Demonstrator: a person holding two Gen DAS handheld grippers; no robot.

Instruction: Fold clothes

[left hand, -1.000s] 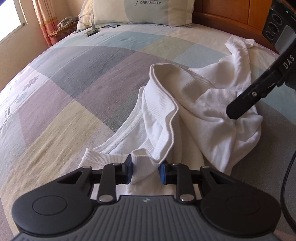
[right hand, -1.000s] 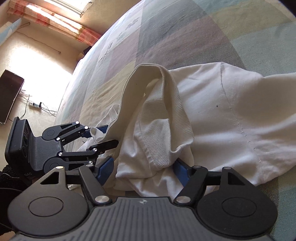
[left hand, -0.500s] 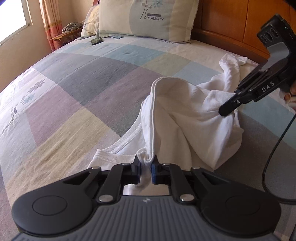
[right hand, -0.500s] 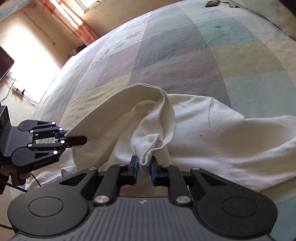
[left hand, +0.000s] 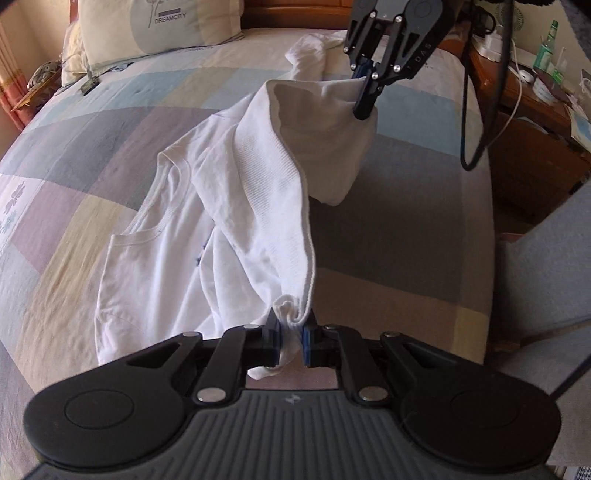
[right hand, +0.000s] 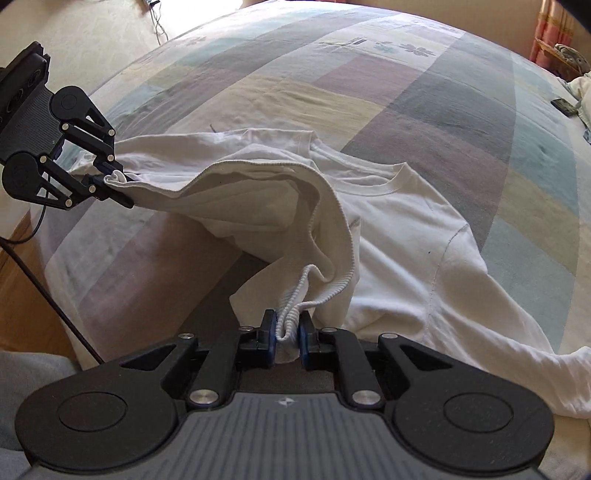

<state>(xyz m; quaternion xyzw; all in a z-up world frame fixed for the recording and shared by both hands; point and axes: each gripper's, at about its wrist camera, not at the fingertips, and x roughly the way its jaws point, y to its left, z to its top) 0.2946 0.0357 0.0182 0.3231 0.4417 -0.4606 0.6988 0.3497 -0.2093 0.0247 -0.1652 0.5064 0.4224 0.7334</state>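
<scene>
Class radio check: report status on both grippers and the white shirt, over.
Left gripper shut on white shirt hem. Right gripper shut on hem too. Hem lifted between them, the rest of it on bed. Nothing in the way.

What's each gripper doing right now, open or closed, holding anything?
Left gripper: closed on the shirt hem.
Right gripper: closed on the same shirt's hem.

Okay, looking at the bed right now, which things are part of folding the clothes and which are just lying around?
Part of the job:
- white long-sleeved shirt
- left gripper, shut on its ribbed hem
- right gripper, shut on the hem too
- patchwork bedspread under it

Just lying about:
- pillow
- small dark object by the pillow
- green bottle on the nightstand
</scene>
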